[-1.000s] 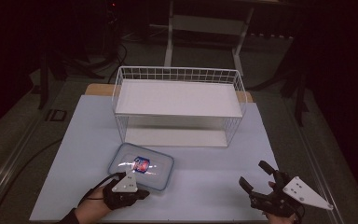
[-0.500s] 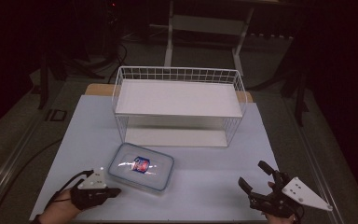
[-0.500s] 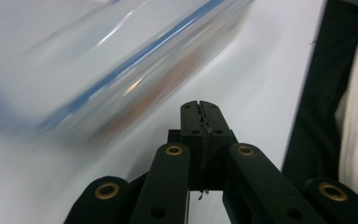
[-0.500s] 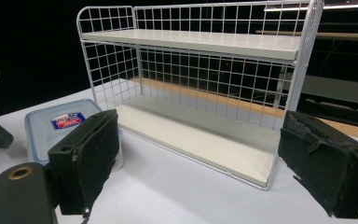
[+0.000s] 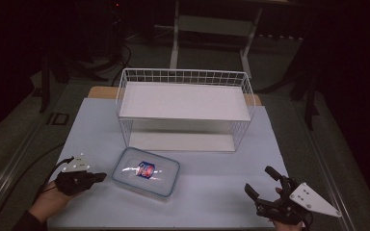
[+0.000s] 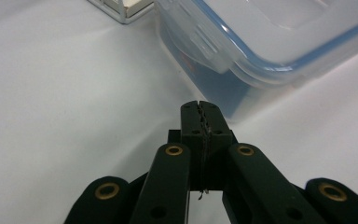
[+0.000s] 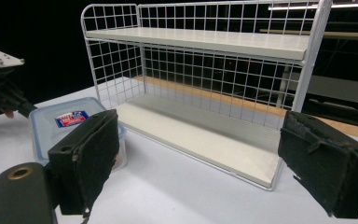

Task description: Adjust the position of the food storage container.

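A clear plastic box with a blue-rimmed lid and a red and blue label lies on the white table in front of the wire rack. My left gripper sits just left of the box, jaws shut with nothing between them; in the left gripper view its tips stand a short way from the box's side clip. My right gripper rests at the front right, wide open and empty. The right gripper view looks between its pads at the rack and the box.
The white two-shelf wire rack stands at the middle back of the table, both shelves bare. The white table cover has free room between the box and the right gripper. Dark floor and stands lie beyond the table.
My left gripper has drawn back from the box's near left corner, going left, and now points at the box's left side. The box and the right gripper have stayed put.
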Demonstrator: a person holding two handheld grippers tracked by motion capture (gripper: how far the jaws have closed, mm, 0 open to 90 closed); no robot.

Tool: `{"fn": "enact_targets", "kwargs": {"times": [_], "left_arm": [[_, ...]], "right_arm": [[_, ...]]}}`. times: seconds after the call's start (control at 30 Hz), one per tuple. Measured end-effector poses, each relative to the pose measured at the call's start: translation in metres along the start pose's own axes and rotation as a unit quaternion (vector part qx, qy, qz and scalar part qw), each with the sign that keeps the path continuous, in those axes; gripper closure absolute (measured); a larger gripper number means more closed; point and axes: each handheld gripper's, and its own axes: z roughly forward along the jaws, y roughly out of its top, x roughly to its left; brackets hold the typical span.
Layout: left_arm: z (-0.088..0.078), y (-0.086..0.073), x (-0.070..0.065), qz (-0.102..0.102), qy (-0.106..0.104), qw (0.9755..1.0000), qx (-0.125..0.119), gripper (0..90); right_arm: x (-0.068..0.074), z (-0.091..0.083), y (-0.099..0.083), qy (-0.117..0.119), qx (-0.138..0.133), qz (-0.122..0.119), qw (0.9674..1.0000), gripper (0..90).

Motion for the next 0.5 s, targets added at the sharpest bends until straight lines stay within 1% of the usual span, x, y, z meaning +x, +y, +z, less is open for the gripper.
{"fn": "enact_targets", "kwargs": {"times": [0.17,0.3,0.4,0.5], "left_arm": [[0.012,0.005,-0.004,0.008,-0.022,0.9997,0.006,89.6],[0.014,0.008,-0.009,0.009,-0.029,0.9995,0.002,89.7],[0.016,0.011,-0.016,0.019,-0.03,0.9993,0.007,89.7],[0.019,0.015,-0.022,0.024,-0.041,0.9988,0.01,89.7]], "right_arm": [[0.0,0.001,-0.001,0.004,0.002,0.001,1.0,12.2],[0.0,0.001,-0.001,0.003,0.002,0.0,1.0,12.1],[0.0,0.002,-0.001,0.004,0.004,0.003,1.0,12.1],[0.0,0.002,-0.001,0.004,0.003,0.003,1.0,12.1]]}}
